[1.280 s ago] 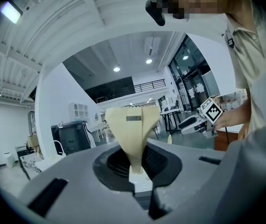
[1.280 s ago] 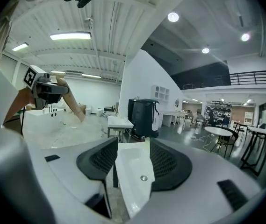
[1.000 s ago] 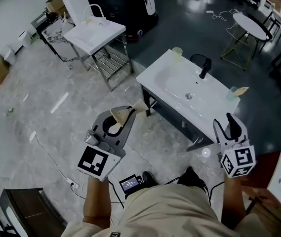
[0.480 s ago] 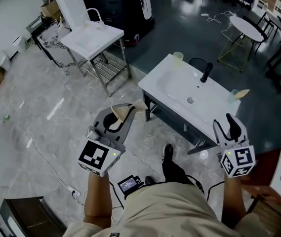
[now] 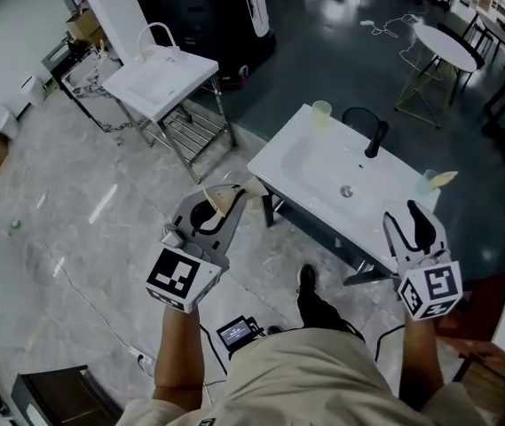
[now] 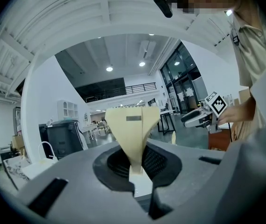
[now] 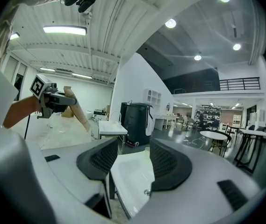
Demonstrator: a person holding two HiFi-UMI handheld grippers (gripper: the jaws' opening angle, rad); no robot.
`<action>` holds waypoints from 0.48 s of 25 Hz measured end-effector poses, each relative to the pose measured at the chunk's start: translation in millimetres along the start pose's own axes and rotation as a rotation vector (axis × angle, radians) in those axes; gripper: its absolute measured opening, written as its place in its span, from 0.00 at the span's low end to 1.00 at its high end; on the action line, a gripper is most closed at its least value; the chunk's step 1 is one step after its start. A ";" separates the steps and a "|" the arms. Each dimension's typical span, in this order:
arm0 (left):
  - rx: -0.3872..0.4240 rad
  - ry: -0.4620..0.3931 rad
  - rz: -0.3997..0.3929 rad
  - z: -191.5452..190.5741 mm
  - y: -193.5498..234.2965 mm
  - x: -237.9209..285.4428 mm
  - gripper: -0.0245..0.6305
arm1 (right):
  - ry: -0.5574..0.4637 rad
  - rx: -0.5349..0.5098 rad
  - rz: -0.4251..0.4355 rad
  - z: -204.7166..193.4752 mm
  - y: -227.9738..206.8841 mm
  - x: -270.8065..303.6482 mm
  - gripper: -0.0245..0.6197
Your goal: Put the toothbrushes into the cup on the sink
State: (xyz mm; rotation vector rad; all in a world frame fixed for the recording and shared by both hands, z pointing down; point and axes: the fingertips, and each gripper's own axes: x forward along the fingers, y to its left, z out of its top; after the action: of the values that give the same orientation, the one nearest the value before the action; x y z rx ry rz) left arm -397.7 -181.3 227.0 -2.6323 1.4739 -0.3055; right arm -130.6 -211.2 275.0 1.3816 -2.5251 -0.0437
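My left gripper [image 5: 225, 204] is shut on a flat beige toothbrush packet [image 5: 232, 200], which sticks up between its pads in the left gripper view [image 6: 133, 125]. My right gripper [image 5: 407, 224] stands open with nothing between its jaws [image 7: 128, 164]. Both hover over the floor in front of the white sink [image 5: 310, 171]. A pale green cup [image 5: 321, 114] stands on the sink's far left corner. A second cup [image 5: 425, 183] at the sink's right end holds another beige packet [image 5: 444, 177]. A black faucet [image 5: 374, 138] rises at the back.
A second white sink on a metal stand [image 5: 159, 78] is at the back left, with a black machine [image 5: 225, 7] behind it. A round table [image 5: 452, 47] and chairs stand at the back right. A small screen device [image 5: 237, 333] and a cable lie on the floor by my feet.
Both grippers have moved forward toward the sink as the person stepped ahead. The left gripper keeps its hold on the packet; the right one stays open.
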 end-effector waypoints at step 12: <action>-0.024 0.032 -0.085 -33.7 61.1 173.4 0.09 | 0.081 0.069 -0.028 -39.9 -71.2 99.7 0.37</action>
State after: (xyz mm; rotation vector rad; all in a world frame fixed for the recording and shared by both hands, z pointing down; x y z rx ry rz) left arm -367.8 -360.9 269.1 -2.7268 1.3854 -0.3417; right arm -113.4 -329.1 324.1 1.4148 -2.4631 0.0932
